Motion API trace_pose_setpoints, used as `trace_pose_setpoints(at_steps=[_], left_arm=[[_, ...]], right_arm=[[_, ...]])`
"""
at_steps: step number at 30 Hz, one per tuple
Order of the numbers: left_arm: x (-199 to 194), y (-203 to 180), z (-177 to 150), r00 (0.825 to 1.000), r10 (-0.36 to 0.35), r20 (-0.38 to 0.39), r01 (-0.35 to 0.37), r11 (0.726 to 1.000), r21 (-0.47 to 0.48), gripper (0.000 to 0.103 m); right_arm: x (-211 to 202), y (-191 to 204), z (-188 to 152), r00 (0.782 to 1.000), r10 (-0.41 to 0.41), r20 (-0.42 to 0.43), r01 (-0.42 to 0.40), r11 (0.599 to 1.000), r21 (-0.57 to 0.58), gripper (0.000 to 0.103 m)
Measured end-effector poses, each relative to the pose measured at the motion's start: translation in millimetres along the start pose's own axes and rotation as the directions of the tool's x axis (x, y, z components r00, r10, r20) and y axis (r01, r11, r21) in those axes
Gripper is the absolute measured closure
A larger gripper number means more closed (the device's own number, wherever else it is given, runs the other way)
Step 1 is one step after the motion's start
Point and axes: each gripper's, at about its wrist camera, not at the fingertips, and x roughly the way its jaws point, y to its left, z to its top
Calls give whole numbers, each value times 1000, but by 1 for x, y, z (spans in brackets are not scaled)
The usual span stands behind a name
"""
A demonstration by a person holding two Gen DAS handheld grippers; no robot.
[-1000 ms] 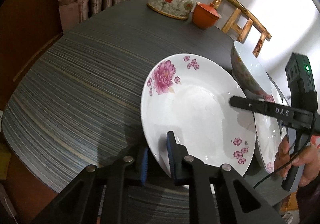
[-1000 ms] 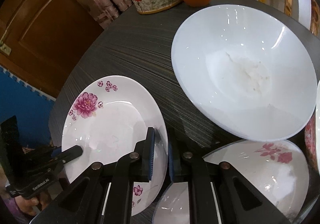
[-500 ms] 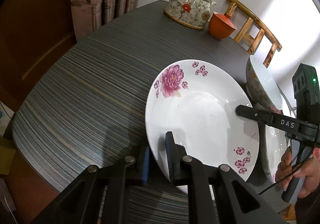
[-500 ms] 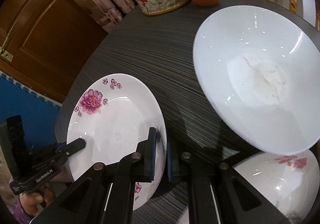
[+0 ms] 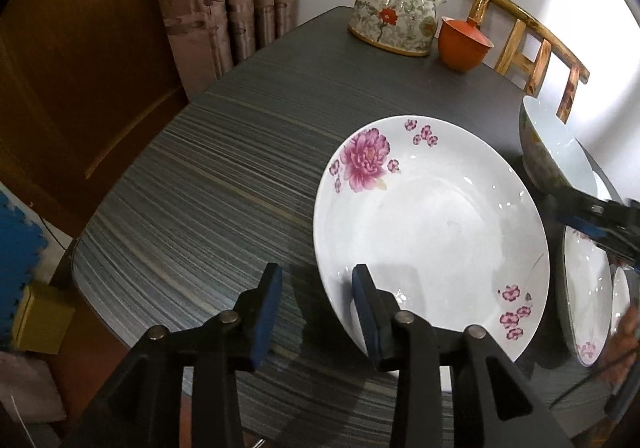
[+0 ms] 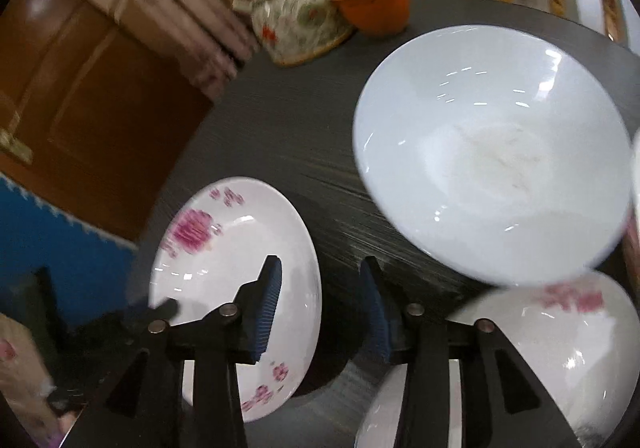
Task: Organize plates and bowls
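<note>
A white plate with pink flowers [image 5: 432, 232] lies on the dark striped table [image 5: 208, 192]. My left gripper [image 5: 316, 308] straddles its near left rim. Its jaws are opening and the pads stand clear of the rim. In the right wrist view the same plate [image 6: 224, 256] shows at the left, blurred. My right gripper [image 6: 320, 308] straddles the plate's right rim, its jaws also opening with no pad pressing on it. A big white bowl [image 6: 488, 168] sits beyond the right gripper, and a second flowered plate [image 6: 552, 332] lies at the lower right.
A flowered teapot [image 5: 394, 24] and an orange lidded cup [image 5: 464, 44] stand at the table's far edge, before a wooden chair [image 5: 532, 44]. The bowl [image 5: 552, 152] and second plate [image 5: 588, 288] crowd the right side. Curtains and a brown door are on the left.
Both grippers were shut on opposite rims of the flowered plate; now both have opened and released it. The right wrist view has shifted and blurred.
</note>
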Motion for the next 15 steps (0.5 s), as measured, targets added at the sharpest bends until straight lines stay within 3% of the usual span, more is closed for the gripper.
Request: trace_pose_setpoints(at_steps=[7, 15], left_arm=[[-18, -13, -4, 993, 99, 62, -103, 993, 63, 66], [-44, -35, -12, 984, 118, 134, -135, 983, 124, 66]], right_arm=[[-67, -16, -36, 994, 37, 106, -40, 999, 27, 63], [-127, -44, -85, 984, 2, 177, -14, 998, 65, 56]])
